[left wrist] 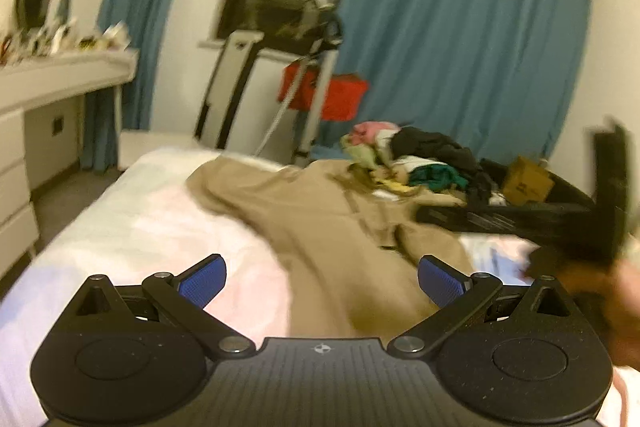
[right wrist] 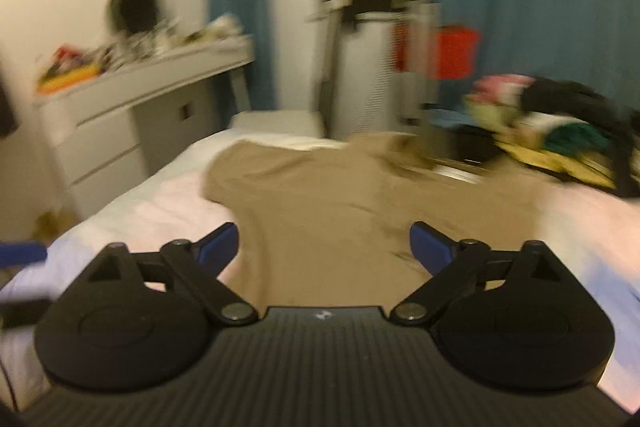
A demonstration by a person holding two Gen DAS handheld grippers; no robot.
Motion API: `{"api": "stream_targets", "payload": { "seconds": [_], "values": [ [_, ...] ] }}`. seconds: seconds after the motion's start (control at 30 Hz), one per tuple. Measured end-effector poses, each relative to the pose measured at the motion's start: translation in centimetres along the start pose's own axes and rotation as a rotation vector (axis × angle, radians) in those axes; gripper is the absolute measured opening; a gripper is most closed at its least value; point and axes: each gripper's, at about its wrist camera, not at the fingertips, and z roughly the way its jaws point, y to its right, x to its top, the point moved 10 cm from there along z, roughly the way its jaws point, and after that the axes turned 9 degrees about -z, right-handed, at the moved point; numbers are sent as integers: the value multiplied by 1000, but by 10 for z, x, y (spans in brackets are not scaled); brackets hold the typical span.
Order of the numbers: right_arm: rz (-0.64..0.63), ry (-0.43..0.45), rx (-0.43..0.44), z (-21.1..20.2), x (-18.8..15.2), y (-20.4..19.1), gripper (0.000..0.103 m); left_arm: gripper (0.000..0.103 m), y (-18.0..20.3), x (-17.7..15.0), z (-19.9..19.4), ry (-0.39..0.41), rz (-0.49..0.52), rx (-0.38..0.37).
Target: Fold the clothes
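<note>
- Left gripper (left wrist: 322,281): fingers spread wide, holding nothing, above the bed (left wrist: 152,219).
- Right gripper (right wrist: 324,247): fingers spread wide, holding nothing.
- Tan garment (right wrist: 344,203) lay rumpled across the bed; clothes pile (left wrist: 420,159) beyond it.

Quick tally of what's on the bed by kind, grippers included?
Tan crumpled garment spread on the white bed sheet: 1
Heap of mixed-colour clothes: 1
Open black grippers: 2, left gripper, right gripper
Total: 4
</note>
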Motion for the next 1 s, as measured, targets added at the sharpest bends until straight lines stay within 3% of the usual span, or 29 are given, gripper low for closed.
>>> {"api": "stream_targets", "payload": {
  "seconds": [0.1,0.23,0.4,0.43,0.53,0.57,0.6,0.77,1.0],
  "values": [
    [-63,-50,123,80,23,-42,85,103,-28,1,9,-3,-73,43],
    [-67,-100,199,165,43,-82,84,103,-63,5,15,16,-161,117],
    [-139,-132,113,252,57,-103,82,103,-106,10,23,39,-270,208],
    [-120,-136,100,258,55,-99,78,103,-114,11,23,43,-291,221],
    [-63,-146,61,278,51,-87,40,103,-126,12,23,53,-330,239],
    [-51,-135,51,276,53,-83,19,103,-129,12,24,55,-340,243],
    [-33,-109,48,268,59,-76,10,103,-130,12,24,53,-346,244],
    [67,39,38,218,91,-40,7,103,-121,16,22,63,-326,223],
    [255,231,-46,115,115,80,7,103,-87,11,14,65,-280,155]
  ]
}}
